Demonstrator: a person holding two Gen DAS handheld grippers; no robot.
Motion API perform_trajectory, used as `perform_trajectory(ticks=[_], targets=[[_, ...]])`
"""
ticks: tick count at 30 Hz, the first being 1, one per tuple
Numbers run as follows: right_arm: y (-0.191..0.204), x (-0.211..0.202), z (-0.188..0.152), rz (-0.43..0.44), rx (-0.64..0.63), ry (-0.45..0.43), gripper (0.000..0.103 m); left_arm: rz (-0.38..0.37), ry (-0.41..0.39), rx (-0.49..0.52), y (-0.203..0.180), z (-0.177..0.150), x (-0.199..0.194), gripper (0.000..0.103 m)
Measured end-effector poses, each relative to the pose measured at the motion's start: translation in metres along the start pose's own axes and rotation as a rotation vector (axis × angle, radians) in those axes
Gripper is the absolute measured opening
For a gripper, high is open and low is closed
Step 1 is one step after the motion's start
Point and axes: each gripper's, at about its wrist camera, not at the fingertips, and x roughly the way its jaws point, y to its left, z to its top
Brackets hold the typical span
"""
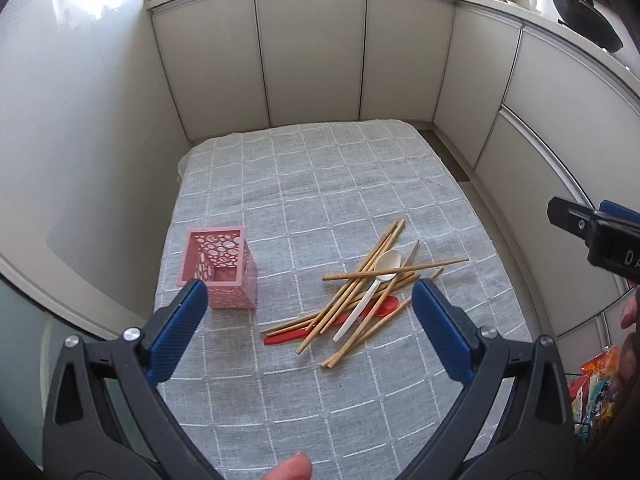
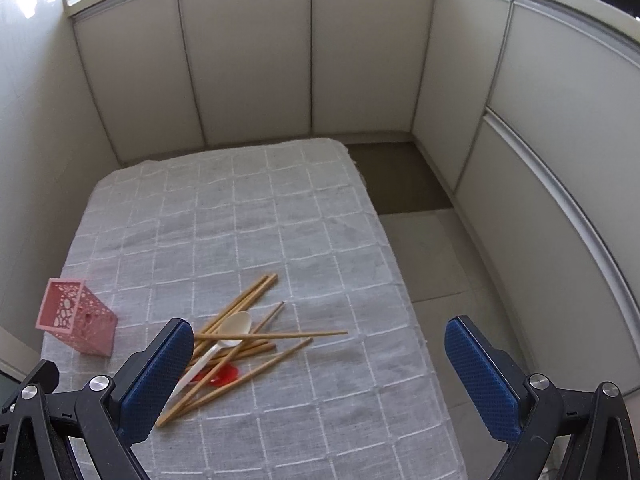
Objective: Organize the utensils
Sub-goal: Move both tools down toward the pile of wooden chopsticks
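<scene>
Woven grey tablecloth (image 1: 280,200), matt and a bit rough. Bare wooden chopsticks (image 1: 360,292), smooth plastic white spoon (image 1: 372,288), glossy red spoon (image 1: 384,307). Perforated pink plastic holder (image 1: 224,268), textured blue pads (image 1: 180,332).

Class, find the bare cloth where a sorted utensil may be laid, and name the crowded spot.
Free: the far cloth beyond the chopsticks, and the strip between the pink holder and the pile. Crowded: the pile, where chopsticks cross the white spoon and red spoon.
</scene>
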Motion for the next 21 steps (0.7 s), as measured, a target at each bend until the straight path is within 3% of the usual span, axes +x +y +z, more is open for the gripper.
perform_trajectory(ticks=[4,9,17,21], targets=[[-0.010,0.043,0.007,0.001,0.040,0.081,0.103,-0.086,0.118,0.016,-0.006,0.017,0.041,0.102],[-0.022,0.095,0.001,0.067,0.105,0.211,0.103,-0.159,0.218,-0.002,-0.012,0.033,0.090,0.099],[-0.049,0.181,-0.018,0.221,0.286,0.405,0.099,-0.291,0.326,-0.052,-0.033,0.053,0.168,0.074],[-0.062,0.205,-0.028,0.250,0.368,0.463,0.095,-0.323,0.346,-0.007,-0.053,0.062,0.205,0.051]])
